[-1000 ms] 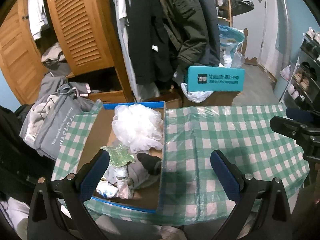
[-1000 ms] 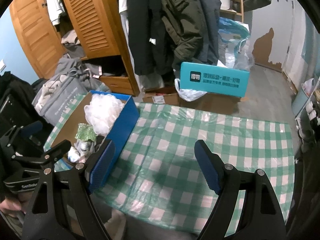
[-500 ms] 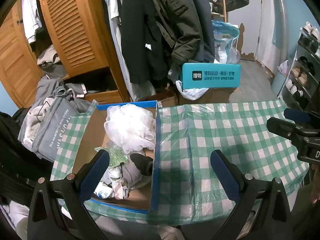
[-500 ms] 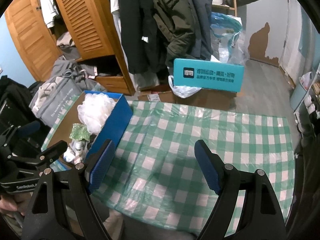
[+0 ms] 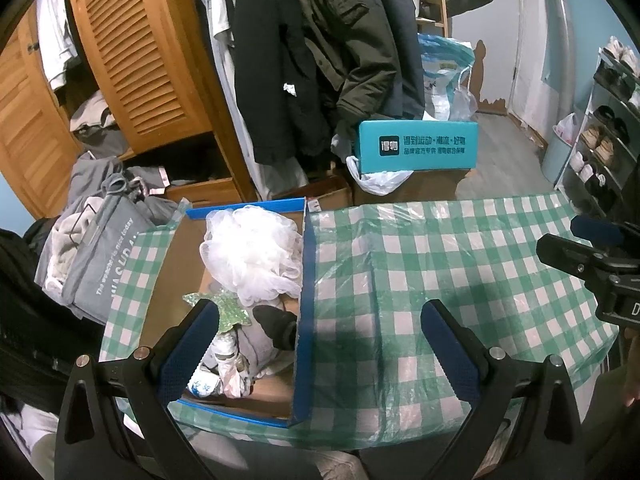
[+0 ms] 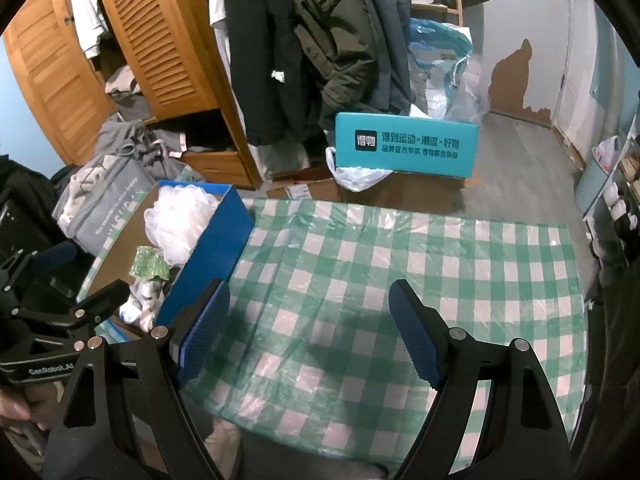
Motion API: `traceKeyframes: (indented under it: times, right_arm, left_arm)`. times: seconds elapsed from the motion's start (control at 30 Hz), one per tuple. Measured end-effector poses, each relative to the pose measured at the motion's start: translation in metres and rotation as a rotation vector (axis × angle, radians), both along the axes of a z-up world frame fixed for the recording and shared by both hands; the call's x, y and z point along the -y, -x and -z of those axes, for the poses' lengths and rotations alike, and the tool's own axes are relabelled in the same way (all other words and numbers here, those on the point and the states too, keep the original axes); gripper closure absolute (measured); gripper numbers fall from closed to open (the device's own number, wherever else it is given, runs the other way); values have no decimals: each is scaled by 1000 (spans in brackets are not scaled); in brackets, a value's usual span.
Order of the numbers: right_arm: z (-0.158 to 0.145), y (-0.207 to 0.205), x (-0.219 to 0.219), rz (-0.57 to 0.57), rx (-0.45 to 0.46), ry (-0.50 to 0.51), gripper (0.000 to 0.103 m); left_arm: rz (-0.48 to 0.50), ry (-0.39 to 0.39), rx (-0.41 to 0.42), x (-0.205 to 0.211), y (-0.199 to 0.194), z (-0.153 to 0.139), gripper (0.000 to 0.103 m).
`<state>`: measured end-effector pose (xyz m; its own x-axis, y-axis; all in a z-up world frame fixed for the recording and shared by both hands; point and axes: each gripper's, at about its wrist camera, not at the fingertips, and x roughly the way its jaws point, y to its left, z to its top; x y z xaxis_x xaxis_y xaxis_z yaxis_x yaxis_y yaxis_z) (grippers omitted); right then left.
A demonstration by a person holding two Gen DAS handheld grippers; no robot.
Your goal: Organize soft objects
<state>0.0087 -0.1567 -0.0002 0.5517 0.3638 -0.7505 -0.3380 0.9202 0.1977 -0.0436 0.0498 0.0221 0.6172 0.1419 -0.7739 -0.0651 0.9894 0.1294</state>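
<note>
Hovering: right gripper [image 6: 308,332] agape | checked cloth [image 6: 400,264] bare | blue box [image 6: 208,256] left

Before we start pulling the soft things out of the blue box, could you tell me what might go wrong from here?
1. The white mesh pouf lies over the other items and may snag and drag them out.
2. The plastic-covered checked tablecloth looks slick and wrinkled; a nudge may slide the blue box.
3. The left gripper, jaws open, straddles the box wall and may catch it going down.
</note>
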Motion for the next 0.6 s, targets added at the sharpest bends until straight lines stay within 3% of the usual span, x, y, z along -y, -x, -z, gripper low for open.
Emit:
traceKeyframes:
  times: [0.6]
  right_arm:
    - [3,0,6,9,1,-5,22]
  left_arm:
    - [1,-3,-4,4,0,1,1]
